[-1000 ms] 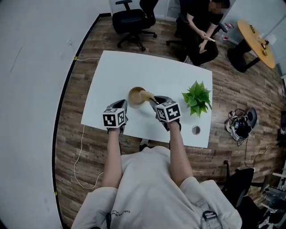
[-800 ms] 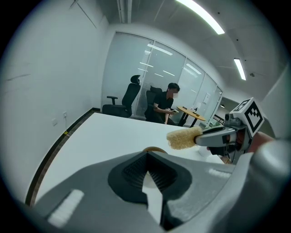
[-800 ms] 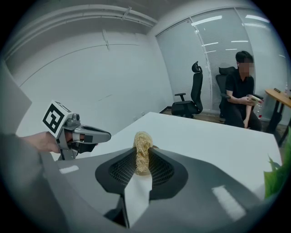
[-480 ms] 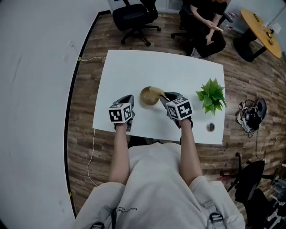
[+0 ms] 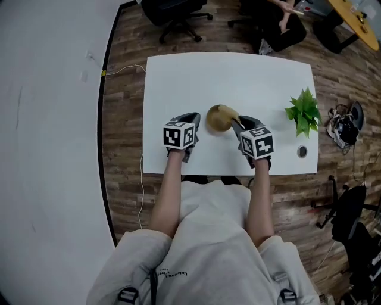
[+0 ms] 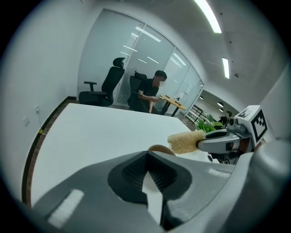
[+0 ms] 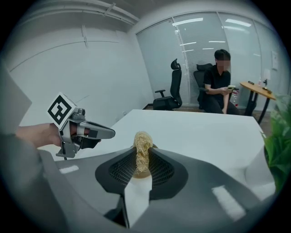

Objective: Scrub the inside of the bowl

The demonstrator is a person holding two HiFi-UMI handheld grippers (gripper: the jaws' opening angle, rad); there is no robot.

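A wooden bowl [image 5: 218, 118] stands on the white table [image 5: 238, 77], near the front edge. My right gripper [image 5: 238, 123] reaches in from the bowl's right and is shut on a tan loofah scrubber [image 7: 142, 148], whose end lies over the bowl's rim. The scrubber [image 6: 185, 141] also shows in the left gripper view, sticking out of the right gripper [image 6: 200, 143] above a sliver of the bowl [image 6: 159, 149]. Just left of the bowl and apart from it, my left gripper [image 5: 191, 117] is shut with nothing in it. The bowl's inside is mostly hidden.
A green potted plant [image 5: 303, 113] stands at the table's right edge, with a small round object [image 5: 302, 151] in front of it. Beyond the far edge are office chairs [image 5: 172, 12] and a seated person [image 5: 280, 24]. Cables [image 5: 342, 128] lie on the floor at right.
The head camera has shifted, so table and bowl sit further right in the view. The grippers, scrubber and bowl keep about the same relation to each other.
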